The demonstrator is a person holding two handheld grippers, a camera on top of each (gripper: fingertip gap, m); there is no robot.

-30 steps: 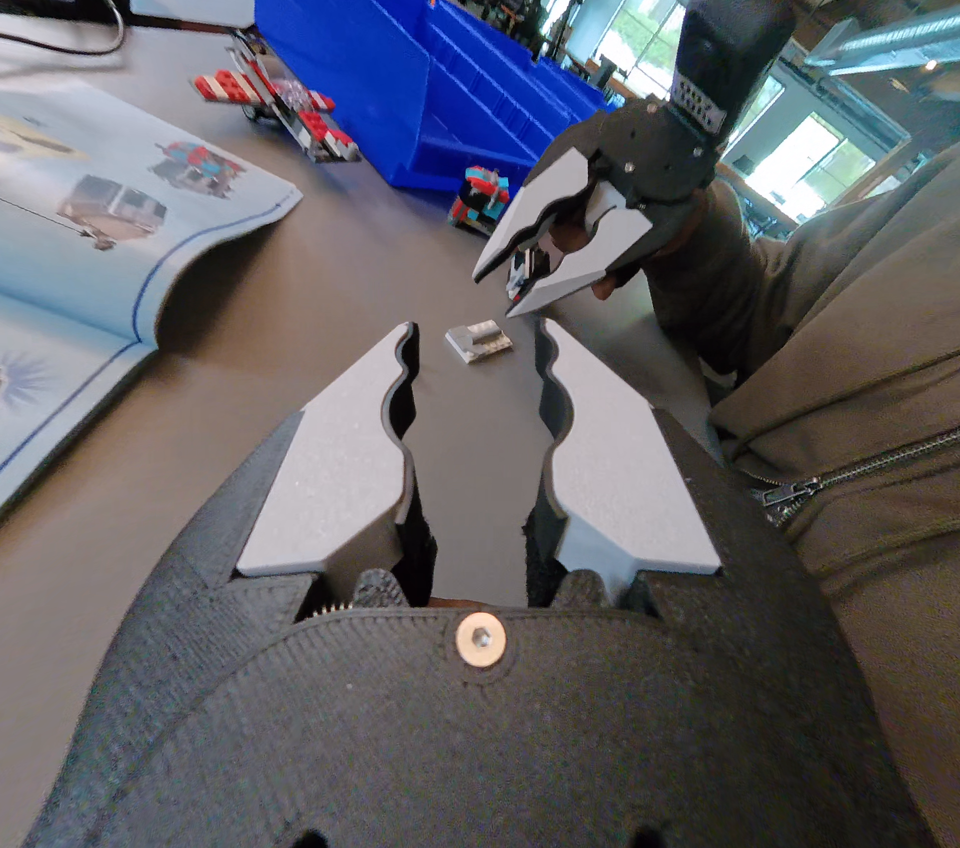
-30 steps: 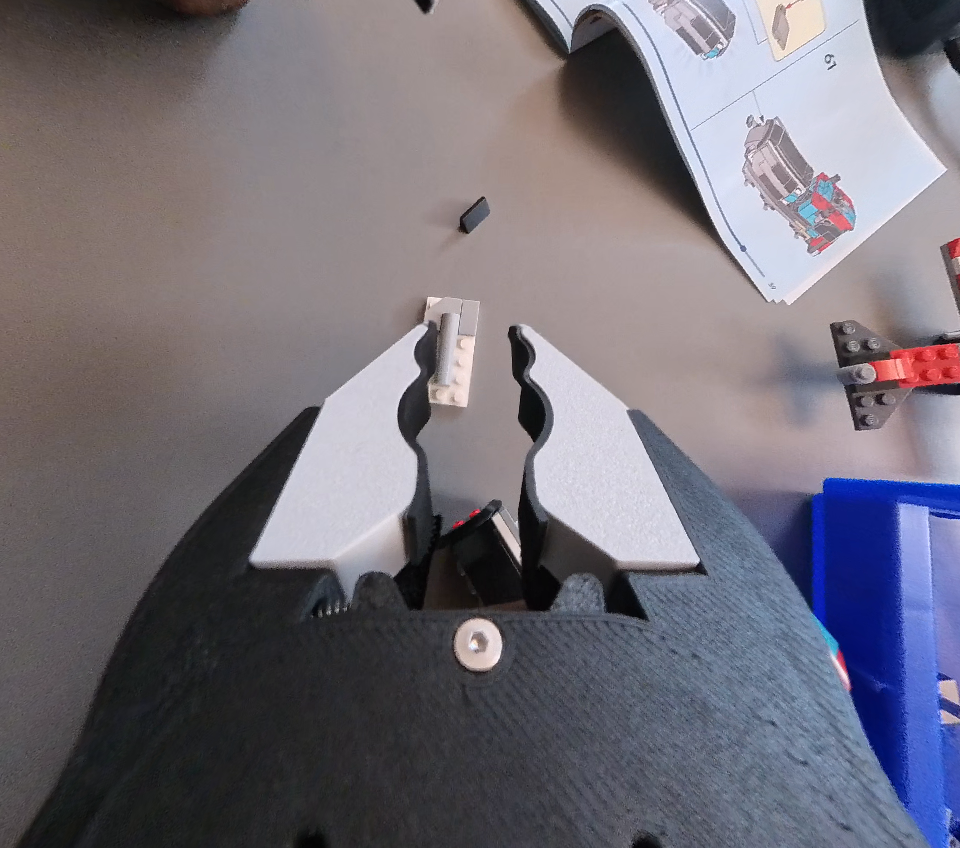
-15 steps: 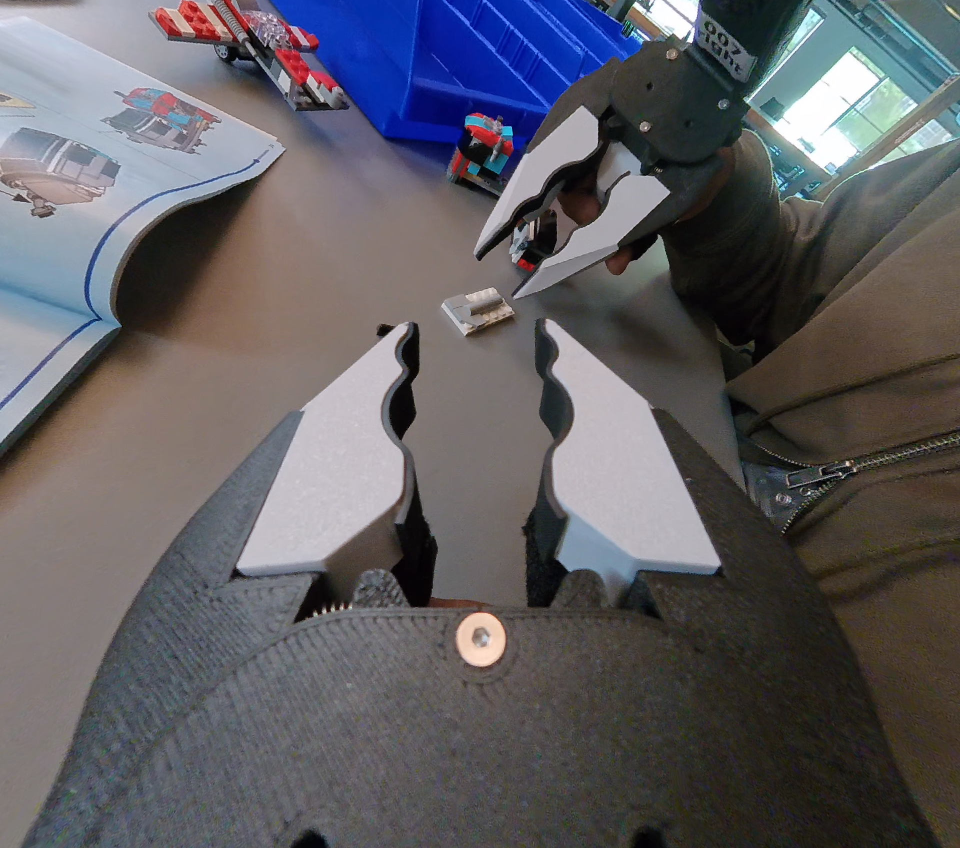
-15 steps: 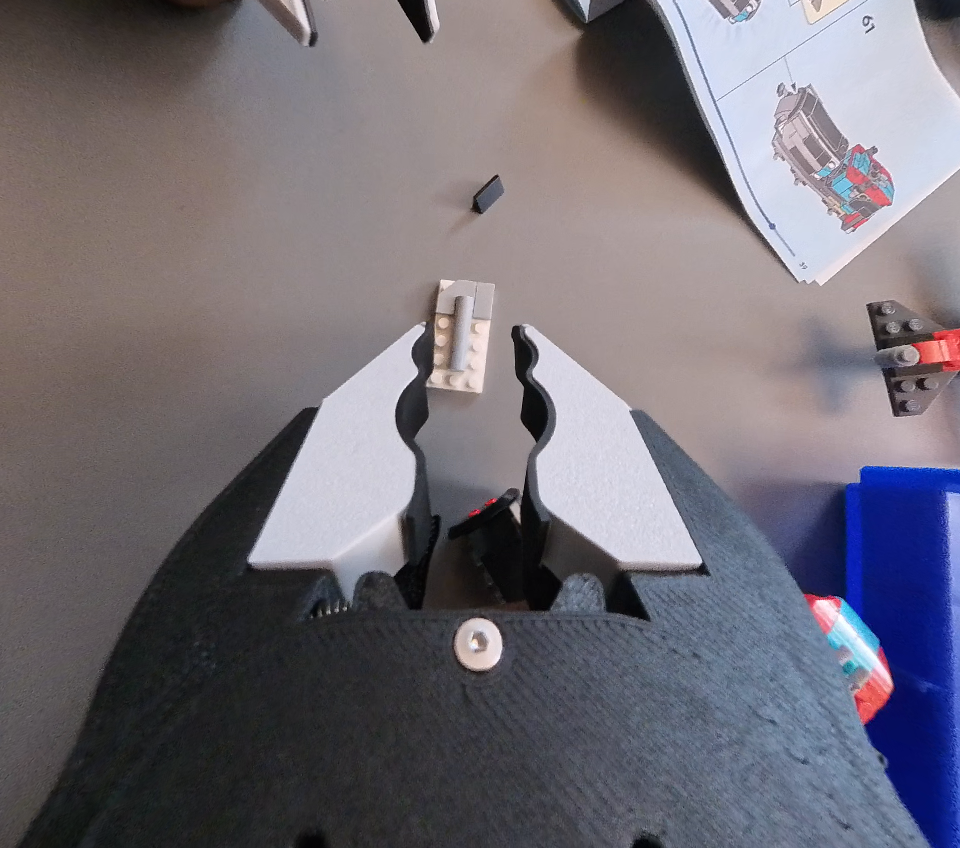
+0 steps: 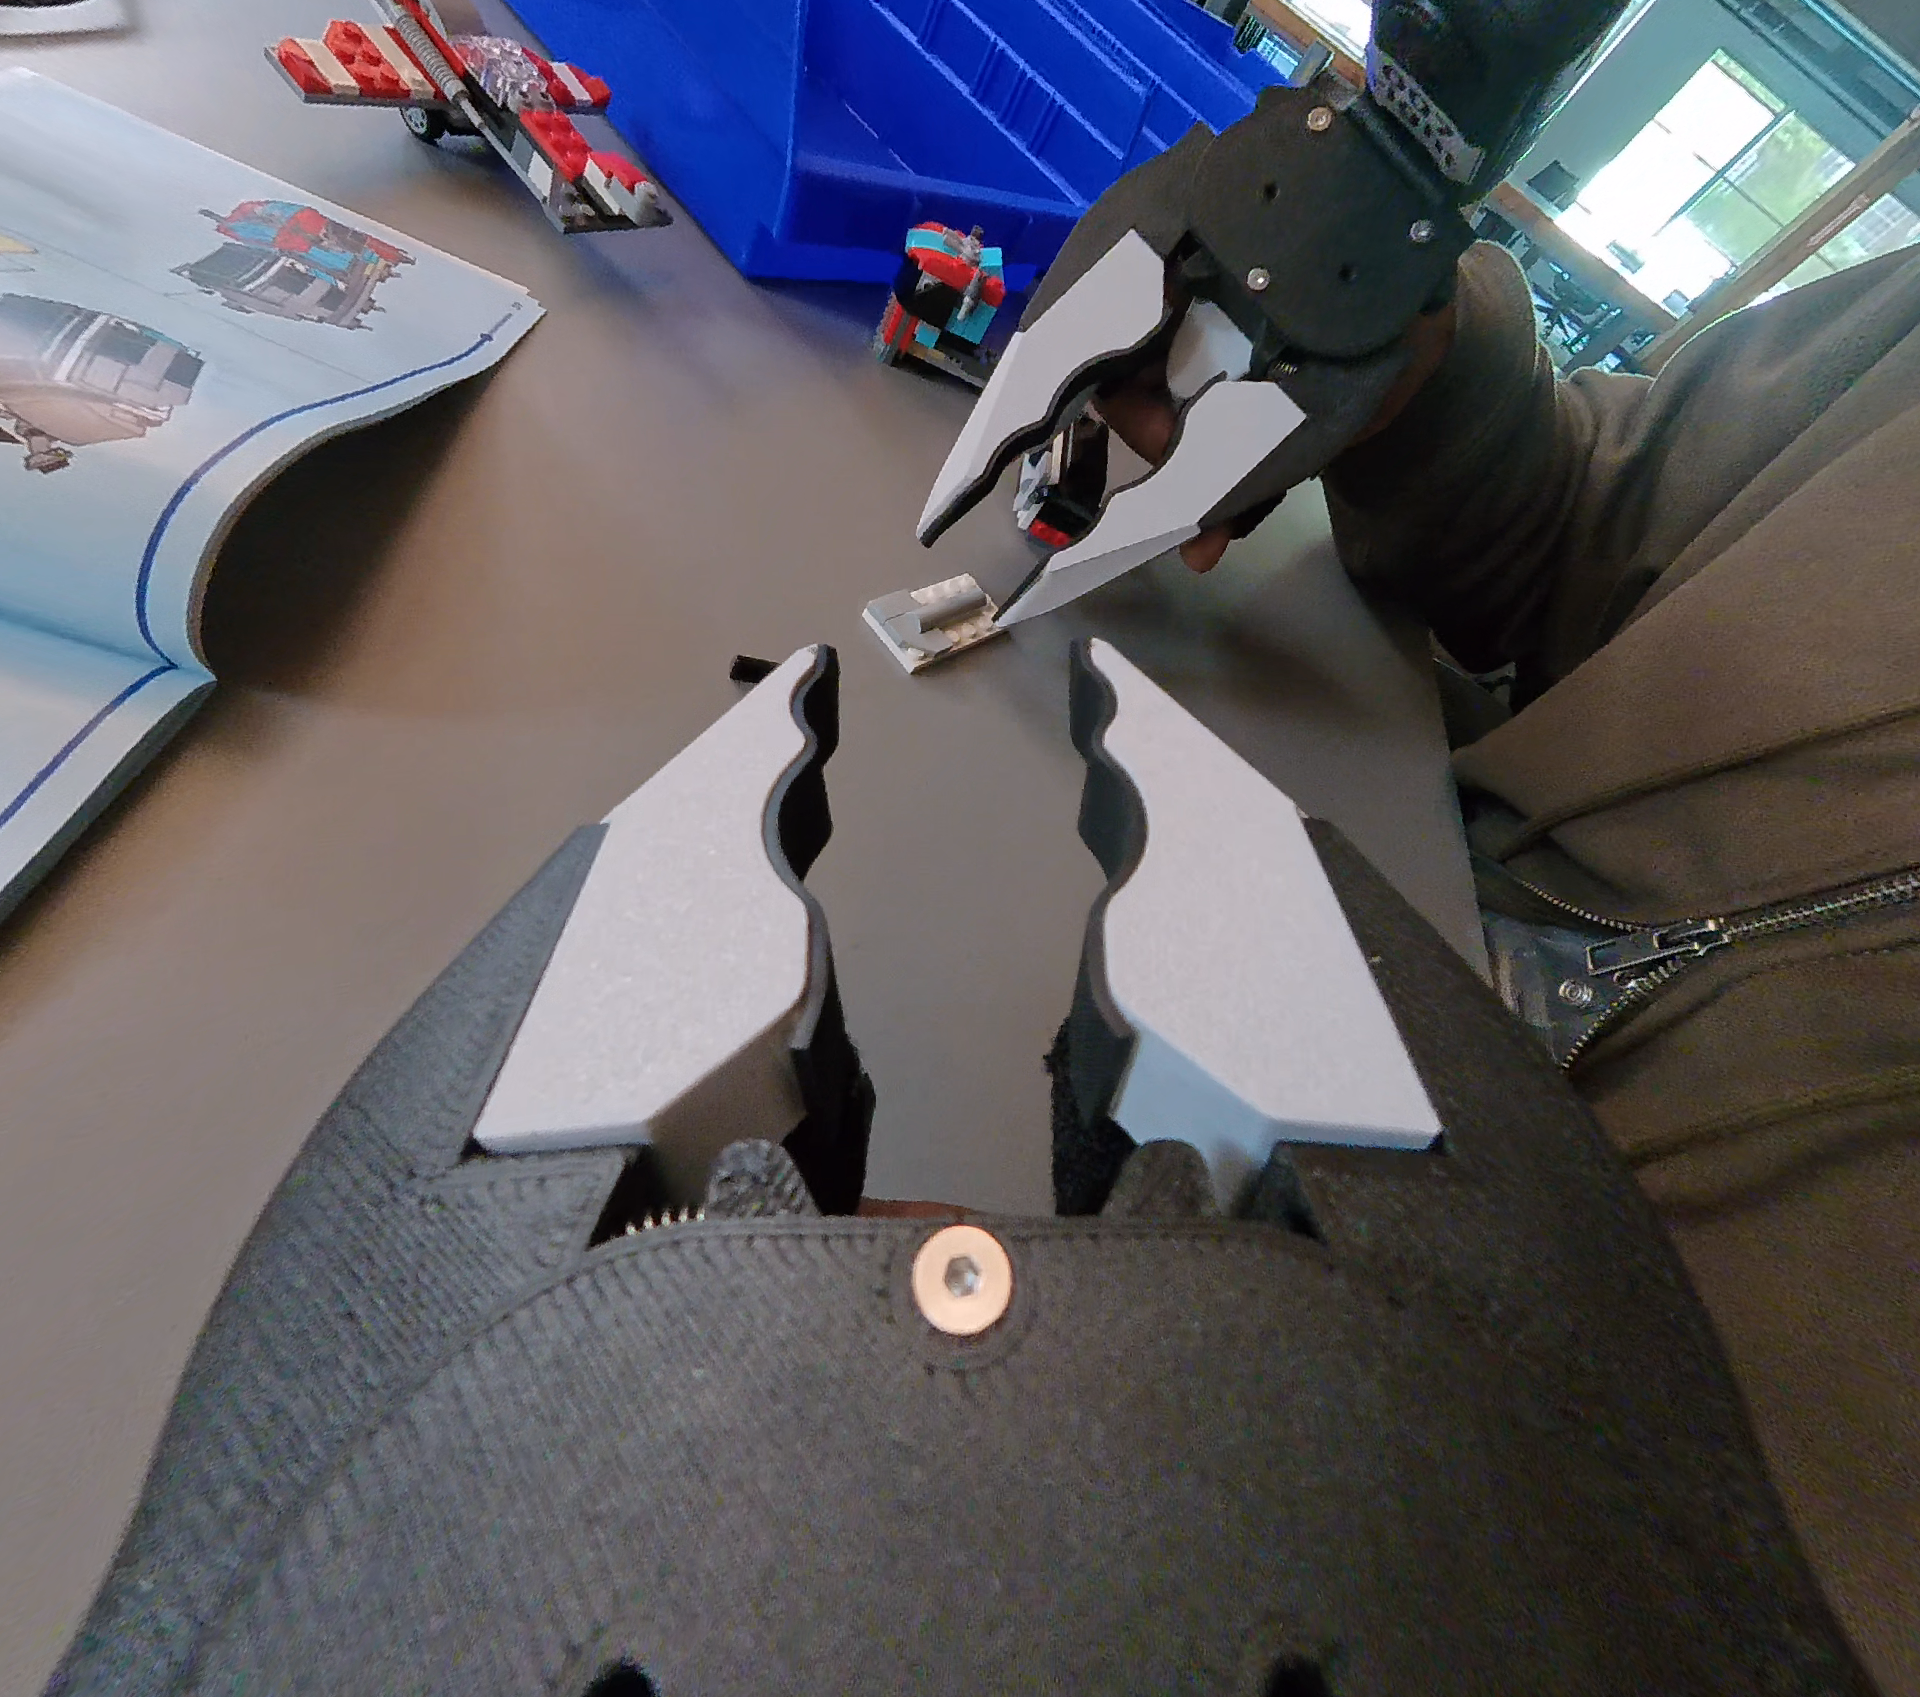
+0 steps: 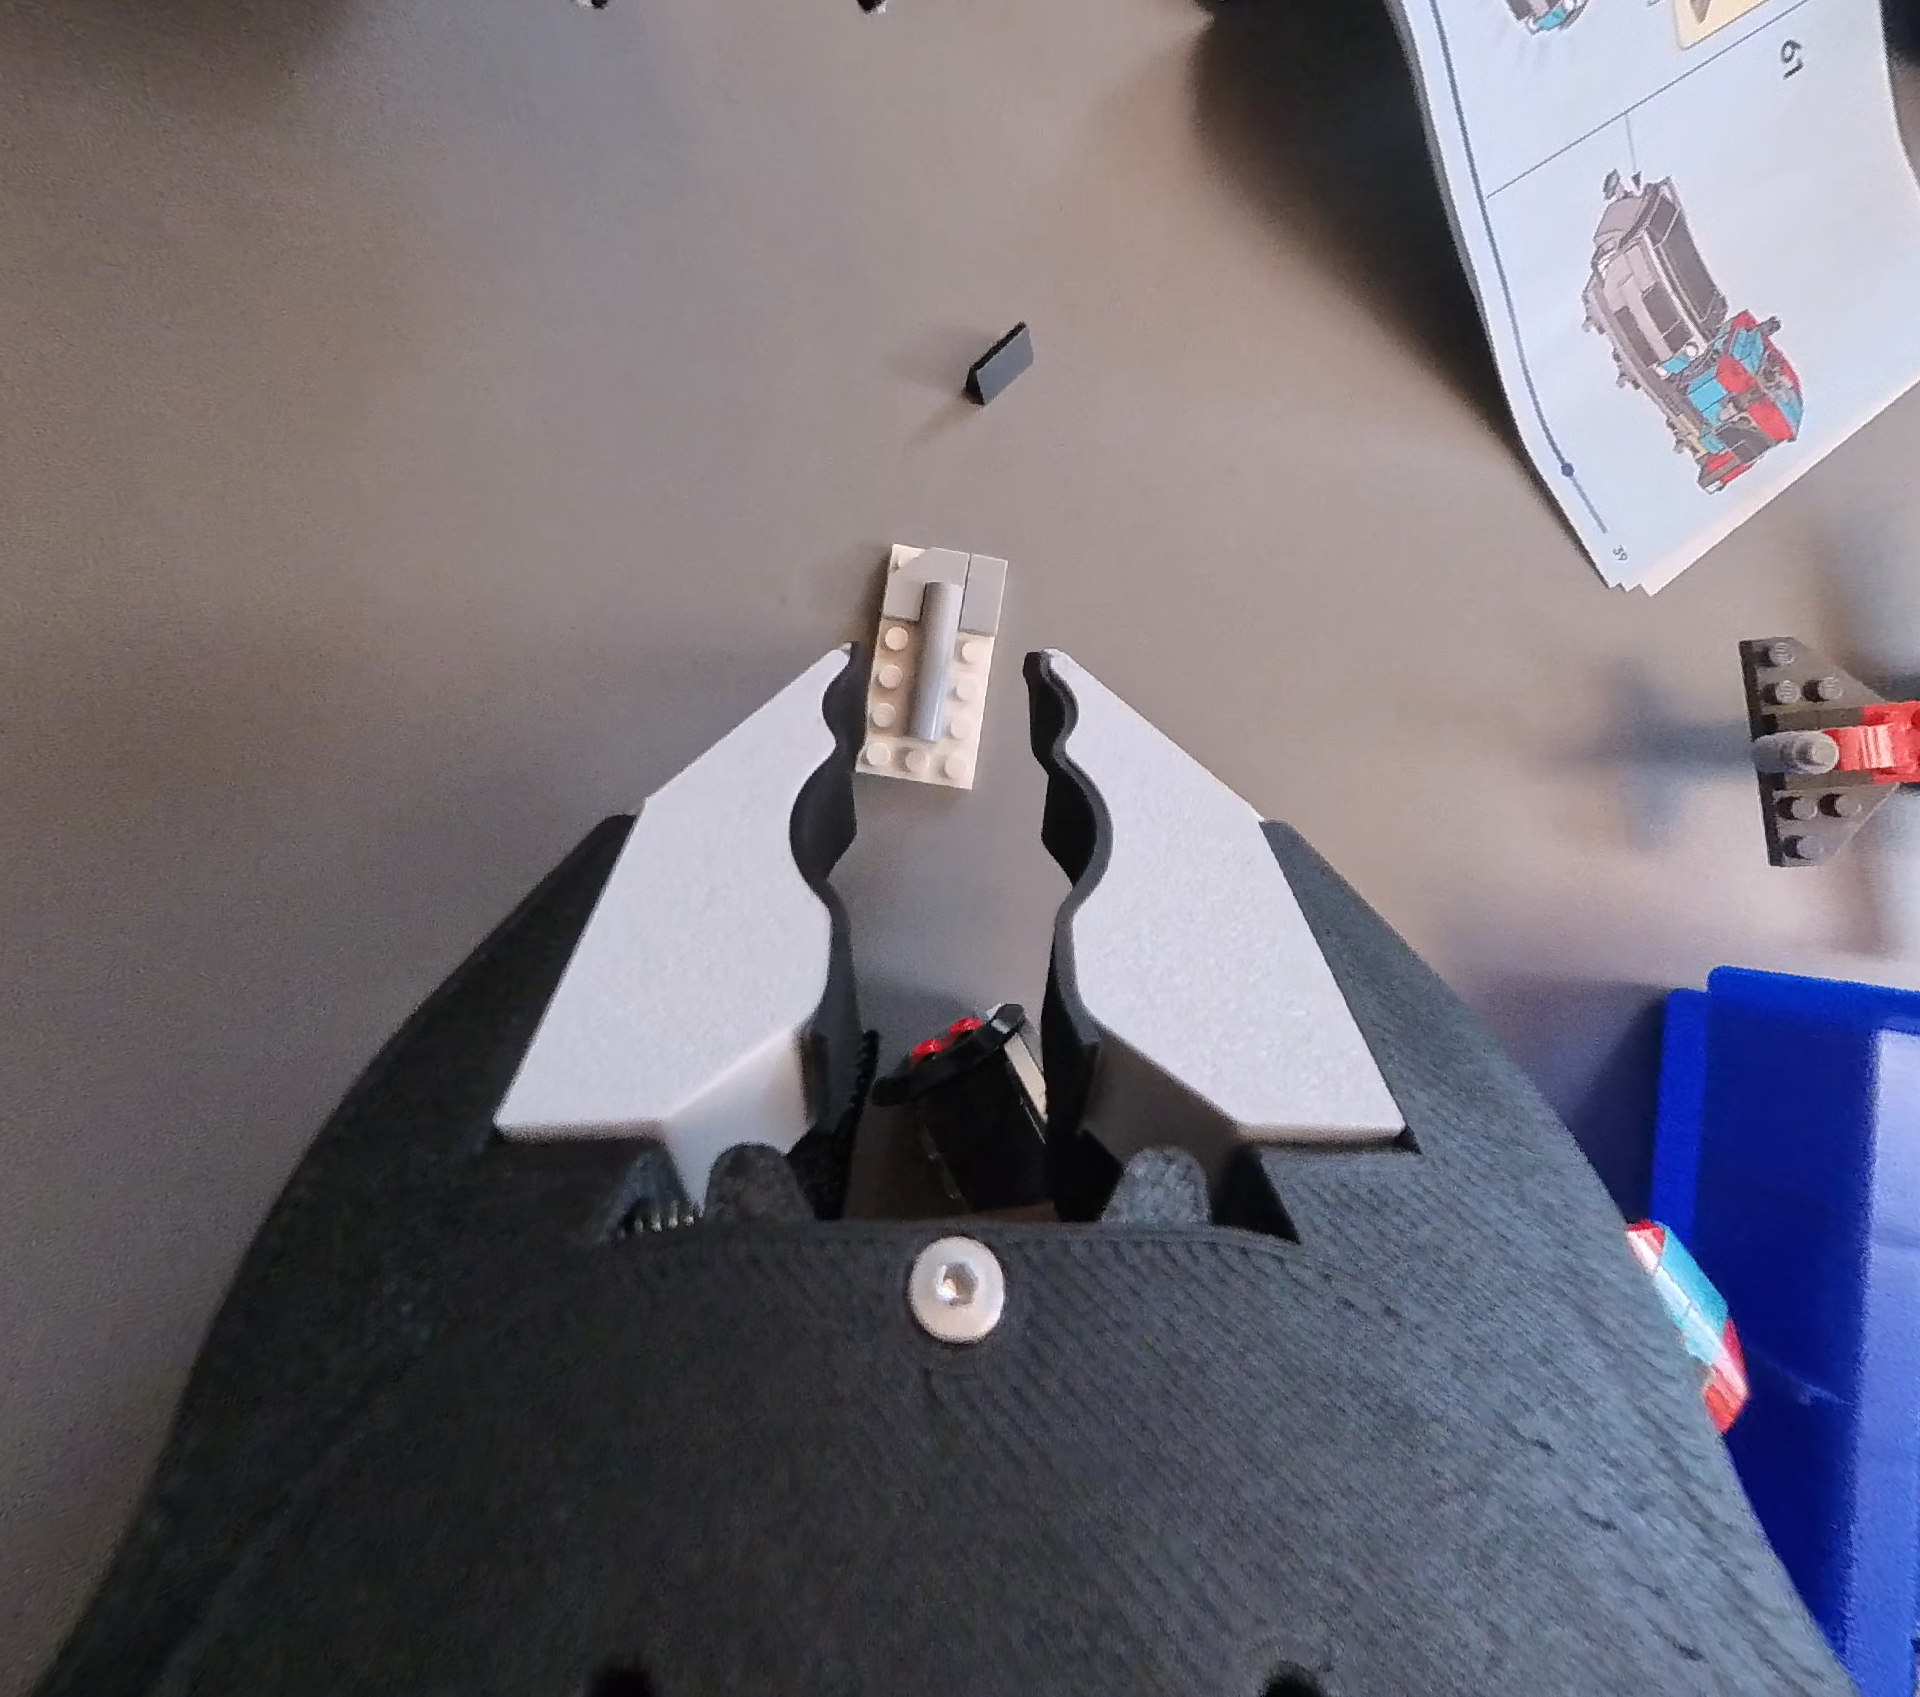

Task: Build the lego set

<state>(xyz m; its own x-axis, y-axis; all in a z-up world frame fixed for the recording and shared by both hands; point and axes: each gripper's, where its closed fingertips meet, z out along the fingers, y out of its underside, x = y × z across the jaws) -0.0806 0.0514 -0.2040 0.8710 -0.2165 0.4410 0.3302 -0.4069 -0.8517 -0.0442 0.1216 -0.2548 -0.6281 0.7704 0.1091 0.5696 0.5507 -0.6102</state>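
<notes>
I have brought the right tongs (image 6: 940, 660) down and forward over the last second: the small white studded plate (image 6: 928, 691), which sat just past the tips, now lies between them, and the tongs have widened a little. The left tongs (image 5: 951, 660) have edged nearer too, and the open instruction booklet (image 5: 260, 359) has slid towards the edge of my left view.

From the biggest thing down: the grey bench (image 6: 416, 400) carries a row of blue bins (image 5: 727, 37) along its far side, with the booklet lying open beside them. A red, white and black winged brick model (image 5: 468, 109) stands near the bins, and a small red and teal brick figure (image 5: 940, 297) sits at the foot of one bin. A person's olive sleeve (image 5: 1558, 504) fills the right of the left view.

The white plate, topped with grey tiles and a grey bar, lies flat on the bench. My right tongs stand apart around it: the left fingertip (image 6: 831, 681) is at its edge, while a clear strip of bench shows between the plate and the other tip, so nothing is clamped. A small black and red brick piece (image 6: 977, 1086) sits deep at the root of these tongs; I cannot tell whether it is pinched there. My left tongs stand apart and bare, just short of the plate. A tiny black tile (image 6: 1000, 364) lies alone beyond it.

As I judge it, the plate is framed but not gripped or lifted.
</notes>
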